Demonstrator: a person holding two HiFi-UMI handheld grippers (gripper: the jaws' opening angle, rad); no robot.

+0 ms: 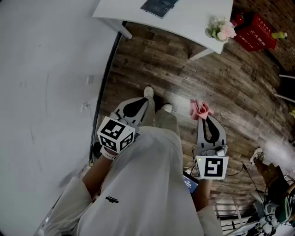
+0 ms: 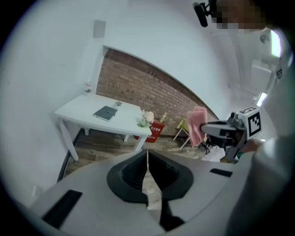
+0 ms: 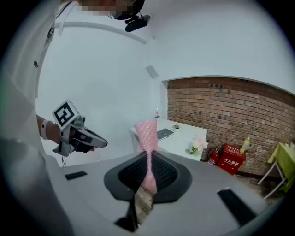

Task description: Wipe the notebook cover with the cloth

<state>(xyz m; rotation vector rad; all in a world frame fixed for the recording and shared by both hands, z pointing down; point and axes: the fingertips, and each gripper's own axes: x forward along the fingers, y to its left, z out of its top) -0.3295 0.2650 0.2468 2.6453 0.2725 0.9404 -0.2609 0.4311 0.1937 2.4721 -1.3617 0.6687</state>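
Note:
A dark notebook (image 1: 159, 6) lies on the white table (image 1: 184, 18) far ahead, also seen as the notebook (image 2: 105, 113) in the left gripper view and the notebook (image 3: 165, 133) in the right gripper view. My right gripper (image 1: 203, 116) is shut on a pink cloth (image 1: 199, 109), which sticks up from its jaws as the cloth (image 3: 147, 138). My left gripper (image 1: 138, 107) is shut with nothing in it, jaws pressed together (image 2: 147, 161). Both grippers hang over the wooden floor, well short of the table.
A small pot of pale flowers (image 1: 220, 30) stands at the table's near corner. A red crate (image 1: 253, 31) sits on the floor to the right beyond it. A white wall (image 1: 46, 92) runs along the left. Cables and clutter (image 1: 272, 212) lie at the lower right.

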